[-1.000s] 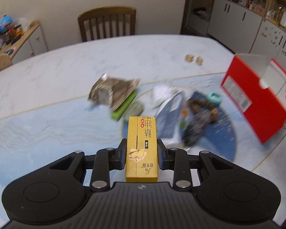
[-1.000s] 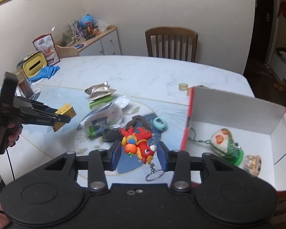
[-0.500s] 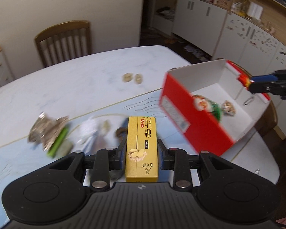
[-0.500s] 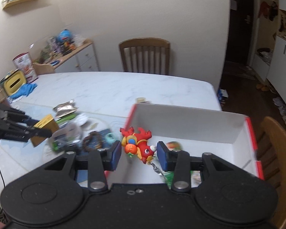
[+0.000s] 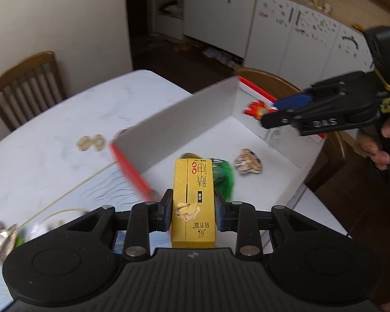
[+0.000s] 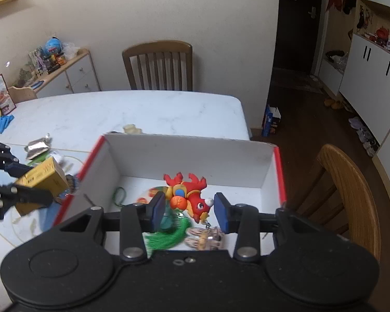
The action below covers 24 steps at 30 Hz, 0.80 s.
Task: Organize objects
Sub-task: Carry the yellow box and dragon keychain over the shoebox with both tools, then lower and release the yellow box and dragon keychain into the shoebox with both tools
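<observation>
A yellow carton [image 5: 193, 202] with red characters is held lengthwise above the near edge of a red box [image 6: 280, 171] (white inside). A red toy fish [image 6: 188, 197] is held over its floor, where a green tassel charm [image 6: 169, 236] lies.

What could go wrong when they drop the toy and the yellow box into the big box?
The red toy hangs over the tassel and the striped trinket already in the big box, so it may land on them. The yellow box in the left gripper is near the wall and could clip it. The right gripper is close, so the two might bump.
</observation>
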Tool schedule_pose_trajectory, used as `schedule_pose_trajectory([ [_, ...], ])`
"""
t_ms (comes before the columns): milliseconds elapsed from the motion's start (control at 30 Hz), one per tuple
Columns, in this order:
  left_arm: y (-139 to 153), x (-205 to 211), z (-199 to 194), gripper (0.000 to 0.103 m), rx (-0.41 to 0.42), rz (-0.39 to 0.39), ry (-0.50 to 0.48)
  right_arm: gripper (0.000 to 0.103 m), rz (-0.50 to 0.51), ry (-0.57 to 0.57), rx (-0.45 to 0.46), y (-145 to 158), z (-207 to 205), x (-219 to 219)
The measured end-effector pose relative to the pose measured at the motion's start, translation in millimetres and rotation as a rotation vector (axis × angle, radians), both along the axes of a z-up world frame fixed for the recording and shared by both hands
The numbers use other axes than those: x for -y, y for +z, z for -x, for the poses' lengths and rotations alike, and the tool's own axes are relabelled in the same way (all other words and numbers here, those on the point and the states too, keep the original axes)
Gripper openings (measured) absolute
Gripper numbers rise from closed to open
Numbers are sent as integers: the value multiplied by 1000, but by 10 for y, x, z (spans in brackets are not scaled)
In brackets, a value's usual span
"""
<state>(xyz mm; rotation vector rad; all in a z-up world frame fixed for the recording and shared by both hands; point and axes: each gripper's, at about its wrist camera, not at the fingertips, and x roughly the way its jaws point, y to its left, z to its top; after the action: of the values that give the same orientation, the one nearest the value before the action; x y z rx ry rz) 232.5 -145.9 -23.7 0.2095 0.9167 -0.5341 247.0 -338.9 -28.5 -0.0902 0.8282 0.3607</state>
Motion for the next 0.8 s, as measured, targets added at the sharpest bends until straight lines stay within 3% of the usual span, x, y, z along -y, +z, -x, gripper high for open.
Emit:
schedule_pose_trajectory([
  [433, -525, 850, -307, 30, -100, -94, -95, 39, 49, -4, -108, -353, -462, 100],
  [800, -923, 1247, -603, 30, -223, -130, -100, 40, 122, 13, -175, -586, -742, 2],
])
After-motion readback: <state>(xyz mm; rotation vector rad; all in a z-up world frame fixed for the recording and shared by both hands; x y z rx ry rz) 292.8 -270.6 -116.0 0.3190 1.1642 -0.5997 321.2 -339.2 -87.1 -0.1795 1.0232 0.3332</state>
